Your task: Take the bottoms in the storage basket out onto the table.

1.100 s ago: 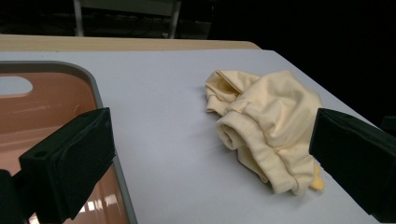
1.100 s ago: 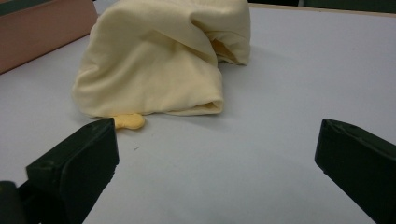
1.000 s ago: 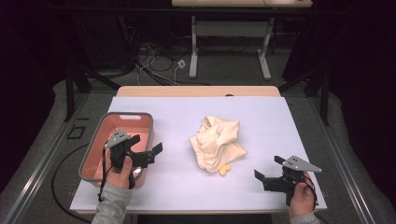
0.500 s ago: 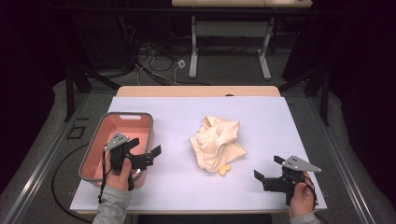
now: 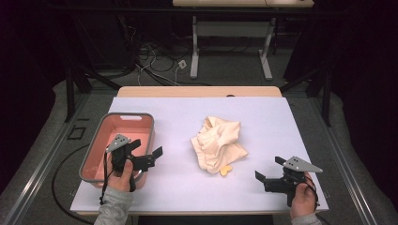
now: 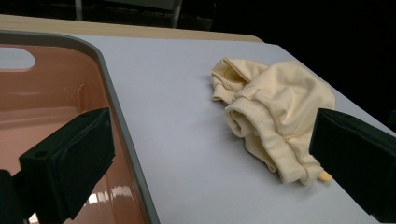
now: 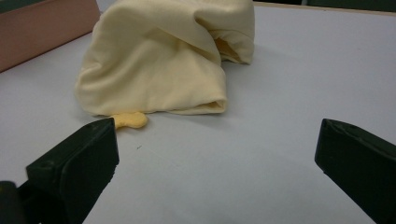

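High view, left gripper (image 5: 149,151) released, right gripper (image 5: 269,169) released, crumpled yellow cloth (image 5: 218,142) between them

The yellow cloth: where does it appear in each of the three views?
High view: cloth at the table's middle, right of the pink bin.
Left gripper view: cloth right of centre.
Right gripper view: cloth at upper centre.
Shared landmark: the small orange tab at its near edge.

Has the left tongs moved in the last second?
No. The left tongs sit at the same spot over the pink bin's near right rim, open and empty.
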Demonstrator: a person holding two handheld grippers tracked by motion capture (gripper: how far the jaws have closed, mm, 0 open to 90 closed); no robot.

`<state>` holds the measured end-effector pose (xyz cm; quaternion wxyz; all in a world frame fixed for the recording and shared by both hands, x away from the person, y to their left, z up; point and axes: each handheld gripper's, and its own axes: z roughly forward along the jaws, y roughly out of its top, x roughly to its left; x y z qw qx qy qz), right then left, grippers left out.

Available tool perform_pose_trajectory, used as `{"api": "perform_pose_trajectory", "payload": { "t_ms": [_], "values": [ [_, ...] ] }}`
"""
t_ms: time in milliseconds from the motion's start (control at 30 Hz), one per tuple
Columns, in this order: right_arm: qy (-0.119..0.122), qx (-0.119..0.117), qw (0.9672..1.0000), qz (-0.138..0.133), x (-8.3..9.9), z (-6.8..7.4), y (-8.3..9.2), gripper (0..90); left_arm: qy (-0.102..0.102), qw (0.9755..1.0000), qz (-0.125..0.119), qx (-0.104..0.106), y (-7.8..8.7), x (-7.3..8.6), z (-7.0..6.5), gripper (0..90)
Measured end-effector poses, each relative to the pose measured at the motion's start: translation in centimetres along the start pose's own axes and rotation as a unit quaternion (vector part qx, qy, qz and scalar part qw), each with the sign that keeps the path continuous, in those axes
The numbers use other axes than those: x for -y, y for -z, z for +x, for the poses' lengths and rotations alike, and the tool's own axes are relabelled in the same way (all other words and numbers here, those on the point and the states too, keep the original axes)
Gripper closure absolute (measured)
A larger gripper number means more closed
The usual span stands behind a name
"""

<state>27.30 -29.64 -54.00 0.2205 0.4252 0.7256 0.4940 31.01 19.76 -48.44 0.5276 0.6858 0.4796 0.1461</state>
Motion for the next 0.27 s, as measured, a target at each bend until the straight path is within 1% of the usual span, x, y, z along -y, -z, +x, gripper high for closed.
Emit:
{"api": "perform_pose_trajectory", "payload": {
  "t_ms": [133, 267],
  "values": [
    [0.001, 0.0, 1.0, 0.005, -0.02, -0.01, 0.02, 0.0, -0.002, 1.0, 0.0, 0.003, 0.01, 0.02, -0.21, 0.3],
    [-0.004, -0.001, 1.0, 0.005, 0.01, 0.0, -0.02, 0.0, -0.005, 1.0, 0.002, 0.007, -0.05, 0.01, -0.47, 0.3]
  ]
}}
